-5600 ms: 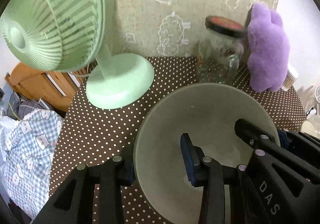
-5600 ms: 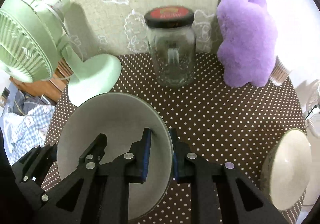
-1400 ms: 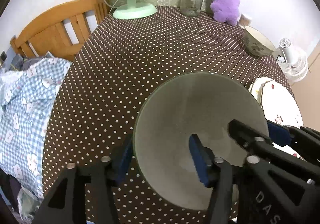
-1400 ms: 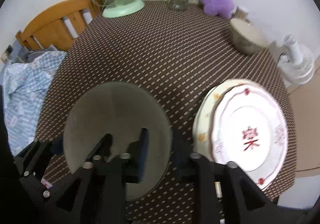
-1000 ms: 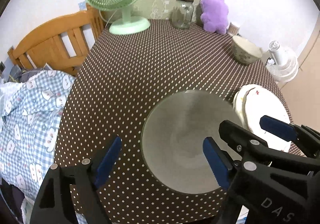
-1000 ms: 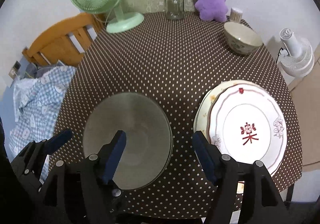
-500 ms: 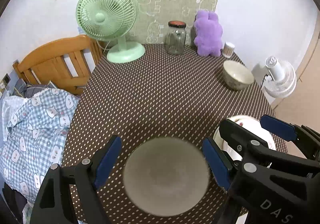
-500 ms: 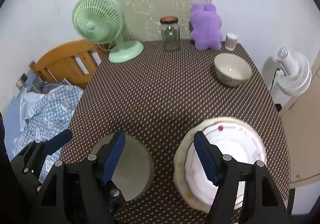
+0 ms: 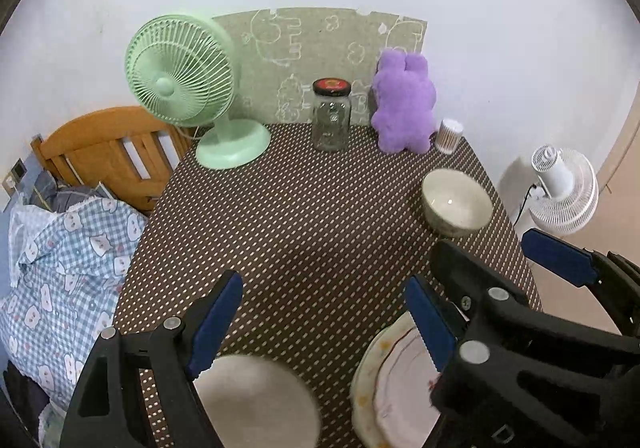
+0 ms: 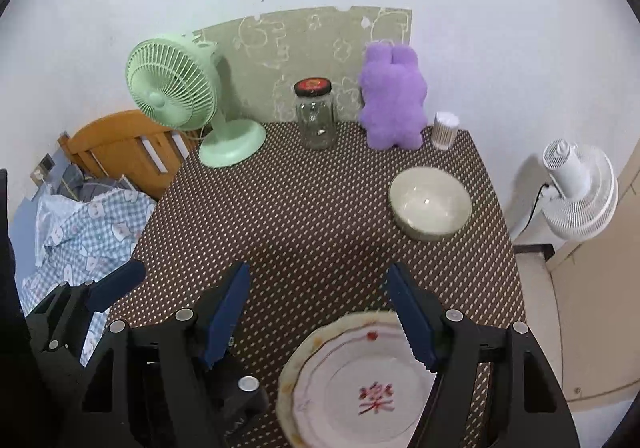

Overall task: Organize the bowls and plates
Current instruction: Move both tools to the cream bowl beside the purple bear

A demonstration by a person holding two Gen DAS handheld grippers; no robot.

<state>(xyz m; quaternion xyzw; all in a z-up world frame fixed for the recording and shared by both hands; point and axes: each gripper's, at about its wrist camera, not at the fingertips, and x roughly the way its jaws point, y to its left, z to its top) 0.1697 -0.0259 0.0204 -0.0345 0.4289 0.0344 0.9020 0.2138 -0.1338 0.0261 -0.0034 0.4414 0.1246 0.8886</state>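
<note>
A large grey bowl (image 9: 256, 400) stands on the dotted brown table (image 9: 320, 216) near its front edge. My left gripper (image 9: 322, 322) hangs above and behind the bowl, open and empty. To the bowl's right lies a stack of plates (image 9: 392, 388), the top one white with a red mark (image 10: 360, 380). My right gripper (image 10: 318, 312) is open over the plates' far rim, holding nothing. A smaller cream bowl (image 10: 430, 204) sits at the right edge, far from both grippers. In the right wrist view the grey bowl is hidden behind the gripper body.
Along the back stand a green fan (image 9: 180, 80), a glass jar with a dark lid (image 9: 331, 116), a purple plush toy (image 9: 404, 104) and a small toothpick holder (image 9: 449, 135). A wooden bed frame (image 9: 104, 152) and checked bedding (image 9: 60, 268) lie left. A white floor fan (image 9: 560, 188) stands right.
Both grippers carried the grey bowl from the back of the table to the front, let go of its rim and opened. They have since risen and drawn back.
</note>
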